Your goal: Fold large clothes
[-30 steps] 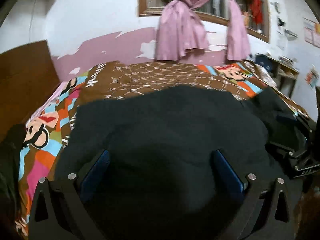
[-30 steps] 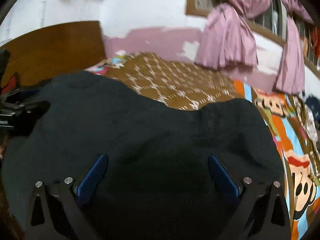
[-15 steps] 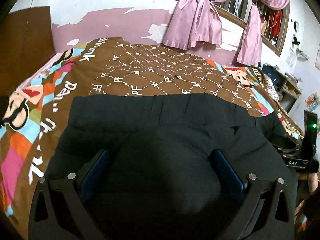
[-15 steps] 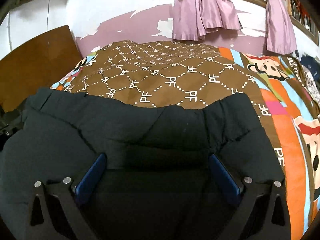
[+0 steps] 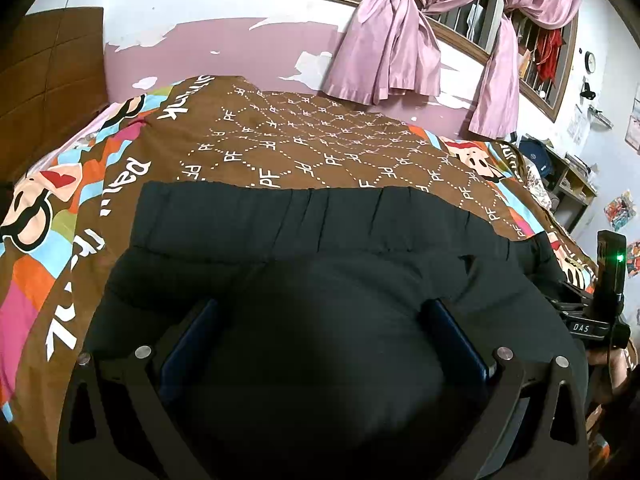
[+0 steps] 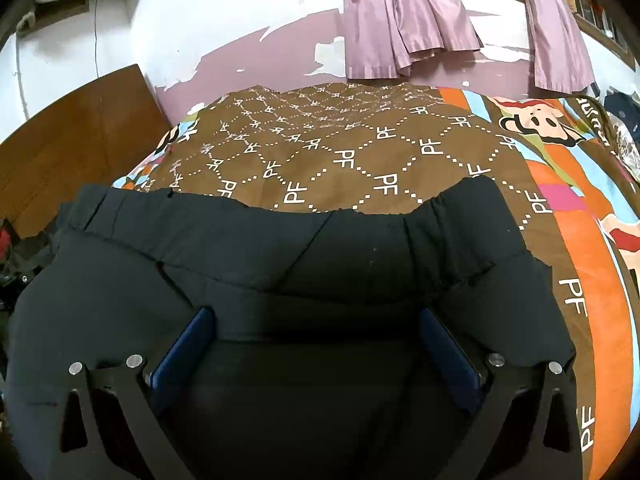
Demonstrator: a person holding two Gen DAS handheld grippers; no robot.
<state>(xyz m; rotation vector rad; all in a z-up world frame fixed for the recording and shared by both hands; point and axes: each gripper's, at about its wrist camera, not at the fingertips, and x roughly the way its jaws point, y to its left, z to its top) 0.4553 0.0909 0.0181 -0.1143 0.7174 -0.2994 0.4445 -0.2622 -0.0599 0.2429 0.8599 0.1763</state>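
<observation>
A large black garment, trousers with an elastic waistband [image 5: 304,216] [image 6: 280,248], lies spread on a bed with its waistband toward the far wall. My left gripper [image 5: 320,320] hovers low over its left part, jaws wide apart with black cloth bulging between the blue pads [image 5: 188,340]. My right gripper [image 6: 316,320] is over the right part, jaws also wide apart above the cloth, blue pads [image 6: 184,344] on either side. The right gripper's body shows at the right edge of the left wrist view [image 5: 600,312].
The bed has a brown "PF" patterned cover [image 5: 304,148] [image 6: 360,152] with cartoon borders. A wooden headboard [image 5: 48,80] [image 6: 72,140] stands left. Pink curtains [image 5: 388,44] hang on the far wall. A shelf with clutter [image 5: 560,176] stands right.
Both grippers tilted downward over the garment. The black cloth, held up and filling the view one second ago, has come down flat on the bed, showing its waistband.
</observation>
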